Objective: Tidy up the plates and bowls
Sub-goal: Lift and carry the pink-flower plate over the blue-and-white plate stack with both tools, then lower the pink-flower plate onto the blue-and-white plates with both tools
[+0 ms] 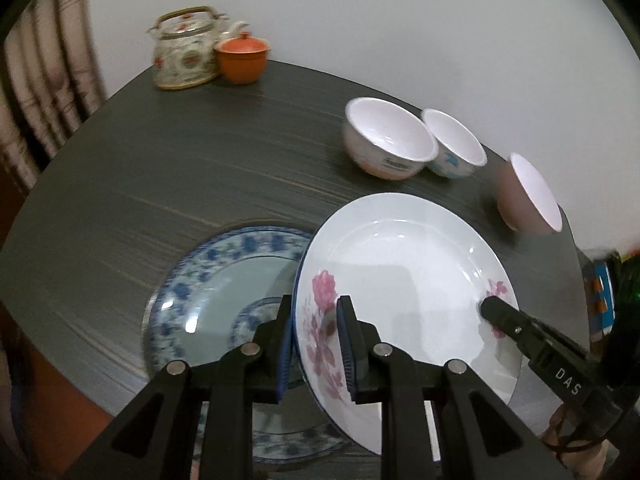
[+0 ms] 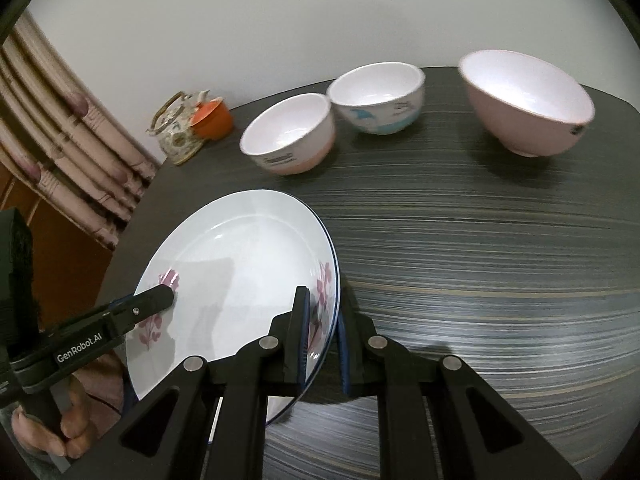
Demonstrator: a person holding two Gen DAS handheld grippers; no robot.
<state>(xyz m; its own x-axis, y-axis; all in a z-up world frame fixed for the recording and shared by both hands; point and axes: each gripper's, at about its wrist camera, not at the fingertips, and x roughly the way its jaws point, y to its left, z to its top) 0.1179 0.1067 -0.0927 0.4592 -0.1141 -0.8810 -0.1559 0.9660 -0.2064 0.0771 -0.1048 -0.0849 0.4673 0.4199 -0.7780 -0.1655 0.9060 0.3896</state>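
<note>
A white plate with pink flowers (image 1: pixel 404 280) is held tilted above the dark table, its left edge over a blue-patterned plate (image 1: pixel 208 292) that lies flat. My left gripper (image 1: pixel 314 344) is shut on the white plate's left rim. My right gripper (image 2: pixel 322 336) is shut on its right rim (image 2: pixel 240 276); it also shows in the left wrist view (image 1: pixel 494 310). Three bowls stand behind: a white-pink bowl (image 1: pixel 386 138), a bowl with a blue print (image 1: pixel 454 144) and a pink bowl (image 1: pixel 526 192).
A patterned teapot (image 1: pixel 186 50) and an orange lidded cup (image 1: pixel 242 58) stand at the table's (image 1: pixel 200 160) far left by the wall. A curtain (image 2: pixel 68 140) hangs to the left. The table's right edge lies just past the pink bowl.
</note>
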